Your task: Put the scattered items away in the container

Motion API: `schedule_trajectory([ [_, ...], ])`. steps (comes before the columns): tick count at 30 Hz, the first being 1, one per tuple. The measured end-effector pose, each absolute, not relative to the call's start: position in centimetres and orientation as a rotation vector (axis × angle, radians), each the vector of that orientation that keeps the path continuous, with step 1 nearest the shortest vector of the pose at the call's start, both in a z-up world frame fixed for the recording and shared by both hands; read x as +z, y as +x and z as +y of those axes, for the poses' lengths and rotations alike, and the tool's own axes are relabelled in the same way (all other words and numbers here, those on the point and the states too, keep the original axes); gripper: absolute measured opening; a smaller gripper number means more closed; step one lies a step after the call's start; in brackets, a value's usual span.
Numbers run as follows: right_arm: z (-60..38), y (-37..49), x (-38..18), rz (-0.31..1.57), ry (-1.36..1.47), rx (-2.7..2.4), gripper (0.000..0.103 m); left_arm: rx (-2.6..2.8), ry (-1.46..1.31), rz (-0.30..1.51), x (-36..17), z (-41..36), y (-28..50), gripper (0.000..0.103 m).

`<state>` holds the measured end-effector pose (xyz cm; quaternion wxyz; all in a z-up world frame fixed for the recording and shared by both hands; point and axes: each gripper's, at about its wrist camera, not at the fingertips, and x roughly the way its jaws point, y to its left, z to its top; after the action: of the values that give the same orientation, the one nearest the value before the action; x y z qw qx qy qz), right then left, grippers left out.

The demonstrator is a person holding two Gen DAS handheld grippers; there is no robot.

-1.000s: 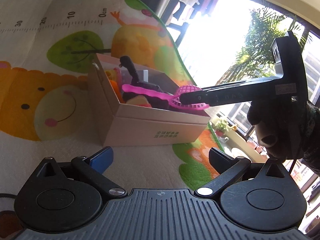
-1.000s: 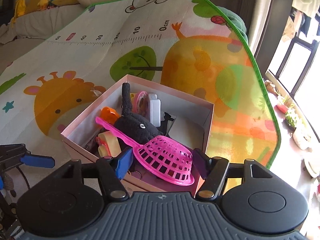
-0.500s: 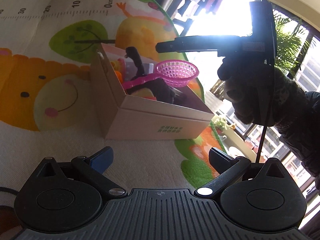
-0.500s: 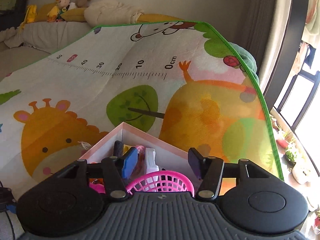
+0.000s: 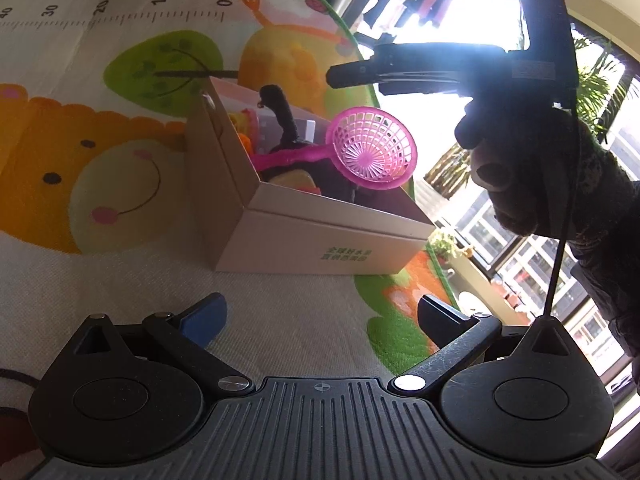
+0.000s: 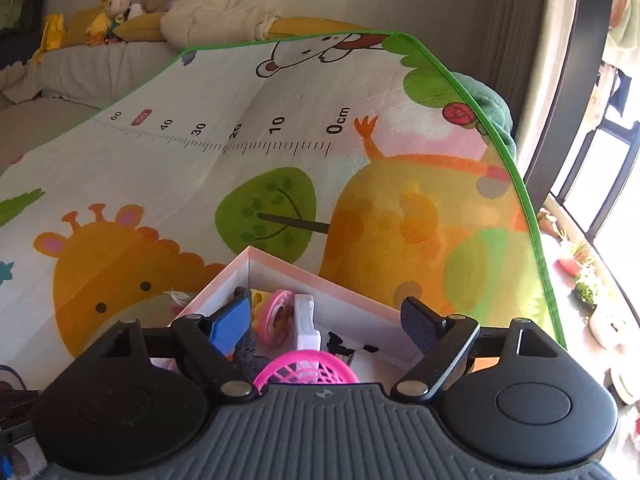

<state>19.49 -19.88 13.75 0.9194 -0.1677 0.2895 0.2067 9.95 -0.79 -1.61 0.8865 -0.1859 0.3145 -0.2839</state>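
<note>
**Strainer in box, both grippers empty**

Pink strainer [image 5: 370, 148] lies in the cardboard box [image 5: 312, 246], basket end propped over the rim. Right gripper [image 6: 324, 322] above it, jaws just opened wide, nothing between them. Left gripper [image 5: 320, 314] spread open over the play mat [image 5: 120, 272], short of the box.

- Bare play mat [image 5: 304, 320] lies between your left claw [image 5: 320, 316] and the box [image 5: 320, 240].
- The pink strainer [image 5: 372, 148] juts above the box's right rim, beneath your right claw [image 6: 324, 320].
- The far mat is clear.
</note>
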Motion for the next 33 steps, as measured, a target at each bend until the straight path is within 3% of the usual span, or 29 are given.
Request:
schedule_trajectory([
  [6, -19.7, 16.2, 9.6, 0.639, -0.507, 0.417, 0.09, -0.591, -0.38, 0.655, -1.6, -0.8, 9.9, 0.103],
  [7, -19.5, 16.4, 9.1, 0.649, -0.52, 0.413, 0.083, -0.591, -0.382, 0.655, -1.6, -0.8, 9.9, 0.103],
  [8, -19.2, 16.7, 8.8, 0.654, -0.539, 0.412, 0.07, -0.591, -0.384, 0.656, -1.6, -0.8, 9.9, 0.103],
  [10, -19.1, 17.2, 9.1, 0.639, -0.54, 0.416, 0.061, -0.591, -0.387, 0.657, -1.7, -0.8, 10.0, 0.103],
  [11, -19.2, 17.7, 9.6, 0.625, -0.529, 0.409, 0.041, -0.59, -0.387, 0.657, -1.7, -0.8, 10.0, 0.103],
  [13, -19.2, 18.8, 10.5, 0.612, -0.511, 0.378, 0.031, -0.591, -0.387, 0.657, -1.7, -0.8, 10.0, 0.103],
  [19, -19.0, 23.2, 10.0, 0.634, -0.428, 0.328, 0.031, -0.591, -0.387, 0.657, -1.7, -0.8, 10.0, 0.103],
  [20, -18.9, 23.7, 9.5, 0.633, -0.435, 0.317, 0.039, -0.591, -0.387, 0.657, -1.7, -0.8, 10.0, 0.103],
  [28, -20.7, 28.2, 10.4, 0.662, -0.34, 0.161, 0.035, -0.59, -0.388, 0.657, -1.7, -0.8, 10.0, 0.103],
  [30, -21.0, 28.3, 10.3, 0.727, -0.292, 0.217, 0.038, -0.59, -0.388, 0.657, -1.7, -0.8, 10.0, 0.103],
  [33, -21.4, 27.1, 9.9, 0.801, -0.191, 0.34, 0.054, -0.59, -0.388, 0.657, -1.7, -0.8, 10.0, 0.103],
])
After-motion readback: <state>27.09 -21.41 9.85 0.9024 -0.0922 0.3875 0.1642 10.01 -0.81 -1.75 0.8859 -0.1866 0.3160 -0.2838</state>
